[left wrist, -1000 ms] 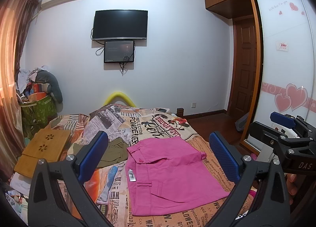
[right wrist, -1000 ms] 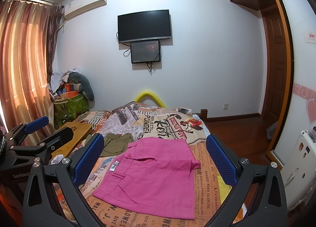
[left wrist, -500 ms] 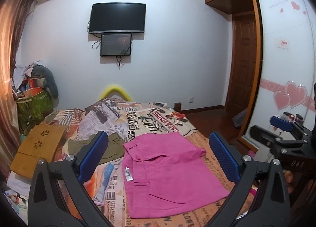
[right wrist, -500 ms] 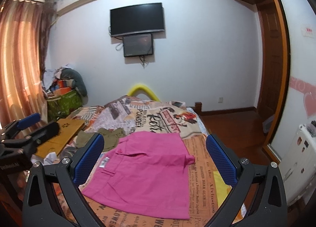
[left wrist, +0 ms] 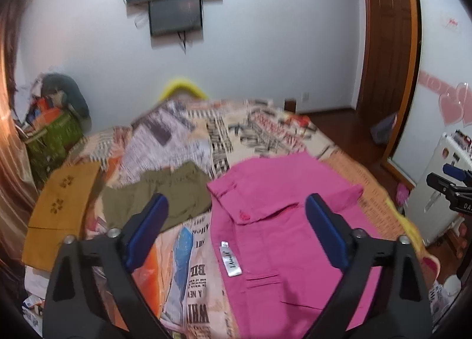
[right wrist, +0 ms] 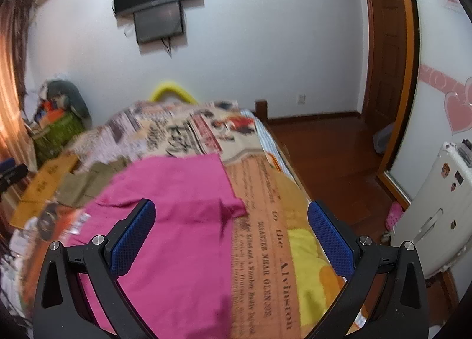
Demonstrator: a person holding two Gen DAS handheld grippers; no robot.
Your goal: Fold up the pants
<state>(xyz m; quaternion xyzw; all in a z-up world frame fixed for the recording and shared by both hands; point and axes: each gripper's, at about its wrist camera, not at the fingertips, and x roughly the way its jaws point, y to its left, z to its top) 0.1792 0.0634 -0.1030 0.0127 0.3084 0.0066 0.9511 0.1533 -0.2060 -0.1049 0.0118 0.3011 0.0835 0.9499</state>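
Pink pants (left wrist: 283,221) lie partly folded on the bed with a newspaper-print cover (left wrist: 224,132); a white label (left wrist: 231,259) shows near their left edge. My left gripper (left wrist: 236,229) is open and empty, hovering above the pants' left side. My right gripper (right wrist: 231,238) is open and empty above the pants (right wrist: 177,221) near their right edge, where a folded corner (right wrist: 233,206) sticks out. The right gripper's tip also shows at the far right of the left wrist view (left wrist: 451,188).
Olive green shorts (left wrist: 165,194) lie left of the pink pants. A wooden lap tray (left wrist: 59,206) sits at the bed's left. A green basket with clutter (left wrist: 53,135) stands by the wall. A white appliance (right wrist: 433,215) and wooden floor (right wrist: 330,150) are to the right.
Both grippers have moved forward and down toward the bed; the pants look larger and closer. The right gripper has swung to the right. Both remain open.
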